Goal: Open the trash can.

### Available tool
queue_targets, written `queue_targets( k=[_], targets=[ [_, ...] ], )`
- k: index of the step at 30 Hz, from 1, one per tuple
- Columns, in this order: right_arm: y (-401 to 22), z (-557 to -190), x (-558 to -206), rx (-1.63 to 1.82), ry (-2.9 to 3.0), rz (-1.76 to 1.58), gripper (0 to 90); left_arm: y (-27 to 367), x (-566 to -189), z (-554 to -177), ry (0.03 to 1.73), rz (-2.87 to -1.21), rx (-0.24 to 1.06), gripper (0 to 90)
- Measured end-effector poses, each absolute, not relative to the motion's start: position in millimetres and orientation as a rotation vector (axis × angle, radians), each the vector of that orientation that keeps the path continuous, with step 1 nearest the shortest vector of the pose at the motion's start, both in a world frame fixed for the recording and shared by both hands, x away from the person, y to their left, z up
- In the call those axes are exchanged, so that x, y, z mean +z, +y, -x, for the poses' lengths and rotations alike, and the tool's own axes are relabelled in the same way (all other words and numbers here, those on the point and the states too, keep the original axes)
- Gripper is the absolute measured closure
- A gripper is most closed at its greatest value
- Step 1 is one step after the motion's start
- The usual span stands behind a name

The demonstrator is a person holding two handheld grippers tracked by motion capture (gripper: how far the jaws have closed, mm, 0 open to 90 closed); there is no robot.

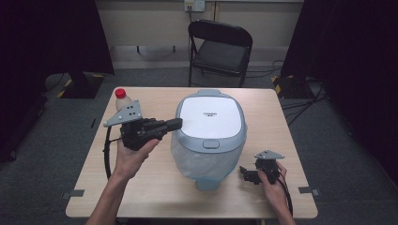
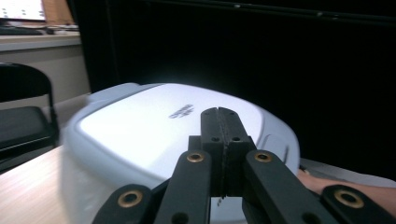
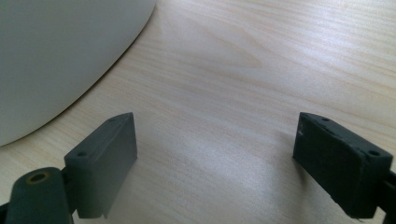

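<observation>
Nearest, the right tongs [image 1: 248,174] rest low on the worktop [image 1: 155,187] just beside the cooker [image 1: 210,136], jaws wide apart with nothing between them, probably parked while the other hand works. The cooker sits mid-worktop with its lid [image 1: 210,115] down, so what it holds cannot be told. The left tongs [image 1: 176,123] hover at the lid's left edge, jaws pressed together on nothing (likely set to prod or nudge the lid, not grasp it). Farther left stands 1 bottle [image 1: 123,101] with a red cap, upright, its contents pale.
</observation>
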State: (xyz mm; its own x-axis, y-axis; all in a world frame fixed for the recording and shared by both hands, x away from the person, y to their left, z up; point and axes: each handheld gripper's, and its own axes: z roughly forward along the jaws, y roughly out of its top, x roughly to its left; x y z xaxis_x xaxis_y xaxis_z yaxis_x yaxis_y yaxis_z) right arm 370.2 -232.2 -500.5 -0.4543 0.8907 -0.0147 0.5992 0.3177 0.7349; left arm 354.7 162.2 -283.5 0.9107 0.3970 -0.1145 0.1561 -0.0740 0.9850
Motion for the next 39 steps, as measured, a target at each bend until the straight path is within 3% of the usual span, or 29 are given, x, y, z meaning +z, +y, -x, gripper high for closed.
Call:
queue_targets(
  k=[7,14,28,39],
  targets=[
    [-232.3,-370.2,-500.5,0.938,2.17,-1.319,12.3,117.6,-285.7,-353.5,0.319,-1.723,0.102,90.0],
    [-232.3,-370.2,-500.5,0.938,2.17,-1.319,12.3,100.4,-295.7,-354.6,0.295,-1.818,0.098,90.0],
    [-232.3,-370.2,-500.5,0.938,2.171,-1.319,12.3,99.6,-294.8,-347.0,0.266,-1.86,0.145,90.0],
    [-232.2,-370.2,-500.5,0.938,2.17,-1.32,12.3,108.0,-300.3,-353.1,0.303,-1.79,0.079,90.0]
  ],
)
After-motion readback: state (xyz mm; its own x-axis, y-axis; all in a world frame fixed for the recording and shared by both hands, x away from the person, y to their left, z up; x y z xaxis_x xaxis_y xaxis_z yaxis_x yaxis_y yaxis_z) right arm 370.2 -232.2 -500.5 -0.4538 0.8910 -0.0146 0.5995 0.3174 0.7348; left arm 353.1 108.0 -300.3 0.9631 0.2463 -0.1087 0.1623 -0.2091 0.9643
